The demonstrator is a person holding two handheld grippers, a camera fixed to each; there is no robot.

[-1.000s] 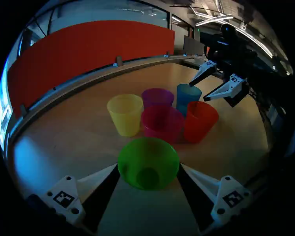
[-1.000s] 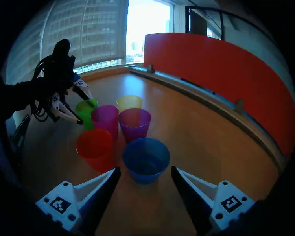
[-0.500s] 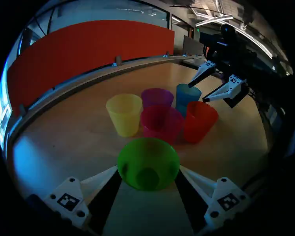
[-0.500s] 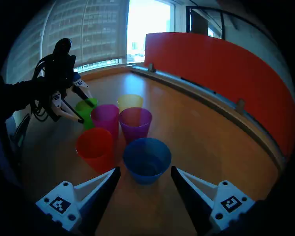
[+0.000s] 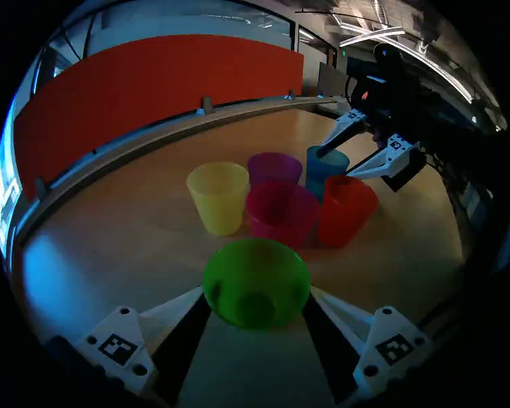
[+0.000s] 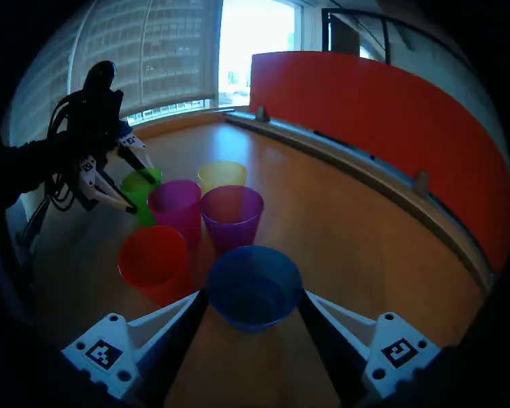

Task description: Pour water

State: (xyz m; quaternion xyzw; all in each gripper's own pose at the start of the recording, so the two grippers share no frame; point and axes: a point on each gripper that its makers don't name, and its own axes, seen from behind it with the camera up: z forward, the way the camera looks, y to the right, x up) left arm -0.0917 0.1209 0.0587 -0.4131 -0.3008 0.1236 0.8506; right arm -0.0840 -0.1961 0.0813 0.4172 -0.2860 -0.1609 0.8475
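Observation:
Several coloured plastic cups stand clustered on a wooden table. Nearest in the left gripper view is the green cup, upright, with my left gripper shut on its sides. The right gripper view has the blue cup sitting between the open fingers of my right gripper. Across the cluster, the right gripper brackets the blue cup, and the left gripper straddles the green cup. I cannot tell if either cup holds water.
Between the two held cups stand a yellow cup, a purple cup, a magenta cup and a red cup, close together. A red panel with a rail runs along the table's far edge. Dark sleeves hold both grippers.
My left gripper's fingers closed in a little onto the green cup. My right gripper moved forward, so the blue cup now sits deeper between its fingers.

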